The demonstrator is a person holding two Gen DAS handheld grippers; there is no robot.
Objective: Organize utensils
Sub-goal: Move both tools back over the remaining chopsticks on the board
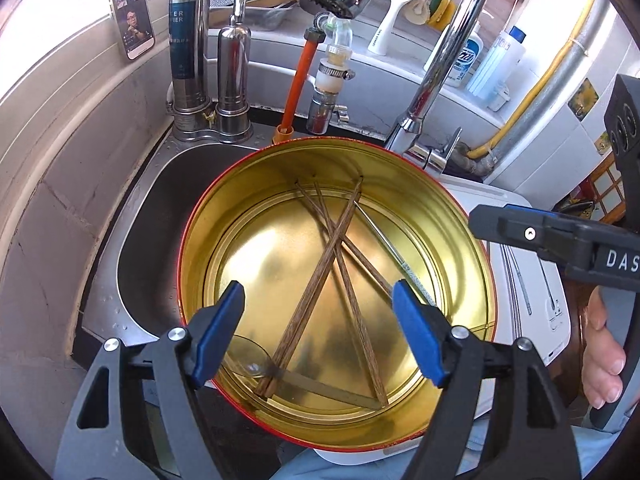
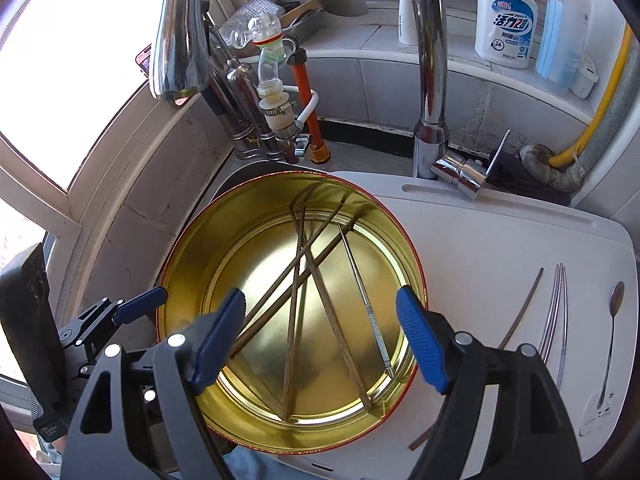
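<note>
Gold inside and red at the rim, one round tin (image 2: 192,312) sits at the left end of a white cutting board (image 2: 480,232) beside the sink (image 1: 152,208). In it lie four wooden chopsticks (image 1: 316,280), crossed, one thin metal stick (image 2: 370,312) and one clear spoon (image 1: 248,360). On the board's right part lie one more chopstick (image 2: 524,304), two metal sticks (image 2: 556,304) and one metal spoon (image 2: 612,328). Both the left gripper (image 1: 318,334) and the right gripper (image 2: 320,338) hang over the tin with jaws wide, holding nothing.
</note>
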